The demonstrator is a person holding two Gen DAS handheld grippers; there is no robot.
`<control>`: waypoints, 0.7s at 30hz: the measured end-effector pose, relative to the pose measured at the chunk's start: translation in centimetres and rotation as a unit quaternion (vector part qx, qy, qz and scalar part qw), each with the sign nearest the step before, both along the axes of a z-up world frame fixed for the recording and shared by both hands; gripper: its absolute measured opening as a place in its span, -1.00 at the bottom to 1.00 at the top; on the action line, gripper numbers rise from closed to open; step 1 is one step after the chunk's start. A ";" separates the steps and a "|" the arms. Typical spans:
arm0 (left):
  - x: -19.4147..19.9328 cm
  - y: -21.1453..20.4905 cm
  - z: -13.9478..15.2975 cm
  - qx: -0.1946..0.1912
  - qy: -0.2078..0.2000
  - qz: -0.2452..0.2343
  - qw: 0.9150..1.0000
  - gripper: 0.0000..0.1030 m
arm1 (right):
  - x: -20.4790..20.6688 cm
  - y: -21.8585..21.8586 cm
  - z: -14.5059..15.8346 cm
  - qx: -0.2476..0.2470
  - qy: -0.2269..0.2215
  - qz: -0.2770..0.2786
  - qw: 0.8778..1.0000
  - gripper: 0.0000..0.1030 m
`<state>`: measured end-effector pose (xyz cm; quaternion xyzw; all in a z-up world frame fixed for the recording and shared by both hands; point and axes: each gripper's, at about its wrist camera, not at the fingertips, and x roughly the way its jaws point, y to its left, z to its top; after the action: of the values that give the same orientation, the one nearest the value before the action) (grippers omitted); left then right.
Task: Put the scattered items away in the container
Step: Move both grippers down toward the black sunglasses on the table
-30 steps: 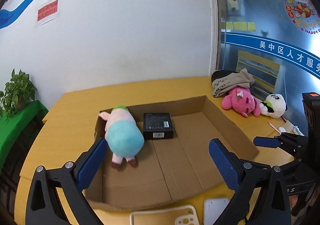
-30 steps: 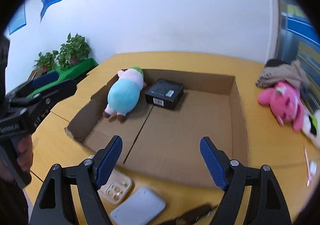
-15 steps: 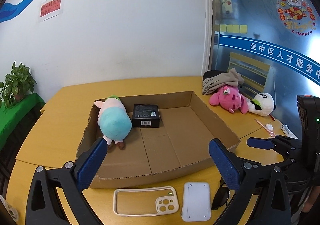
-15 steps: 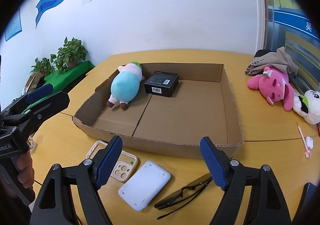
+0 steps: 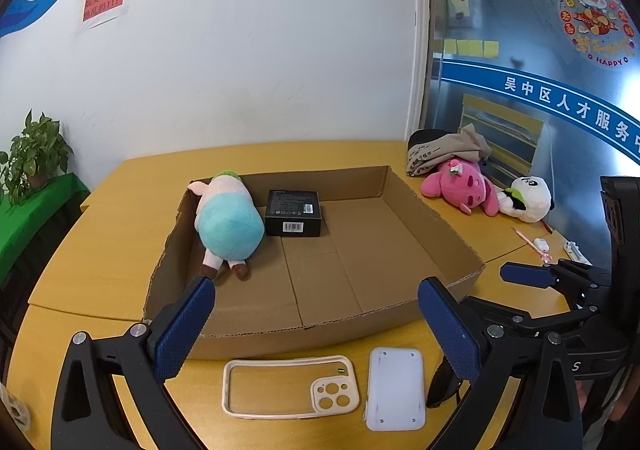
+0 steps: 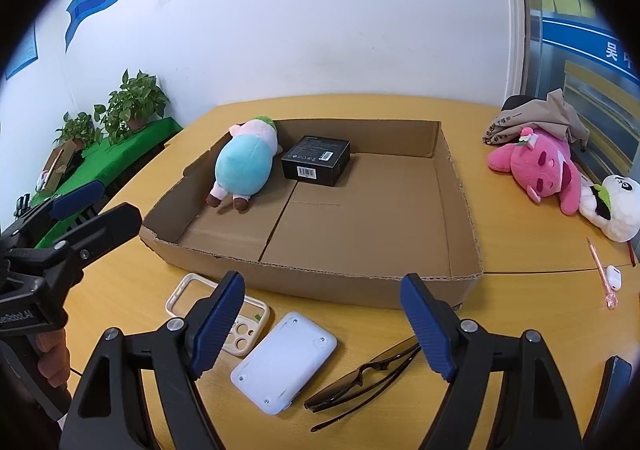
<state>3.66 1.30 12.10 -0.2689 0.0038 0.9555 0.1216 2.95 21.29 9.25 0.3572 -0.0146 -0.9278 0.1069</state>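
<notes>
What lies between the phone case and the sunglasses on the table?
A flat white pad lies between the phone case and the sunglasses, touching neither; the right wrist view shows it best.

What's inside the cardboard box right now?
The cardboard box holds a blue plush toy lying along its left wall and a black carton beside it. The remaining floor is bare. Anything beneath the plush is hidden.
</notes>
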 end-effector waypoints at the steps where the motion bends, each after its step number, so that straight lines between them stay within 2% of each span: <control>1: 0.0 -0.1 -0.2 0.001 -0.002 0.001 1.000 1.00 | 0.0 -0.1 -0.1 0.001 -0.001 0.000 1.000 0.55; 11: -0.3 -0.8 -1.4 0.010 -0.018 0.007 1.000 1.00 | -0.2 -0.5 -0.7 0.002 -0.008 0.002 1.000 0.55; 21: -0.1 -0.2 -2.1 0.003 -0.025 0.001 1.000 0.99 | -0.1 -0.3 -1.2 0.000 -0.015 -0.003 1.000 0.55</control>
<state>3.56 1.10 9.98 -0.2921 -0.0023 0.9486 0.1216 2.85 20.95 8.02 0.3708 -0.0175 -0.9227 0.1043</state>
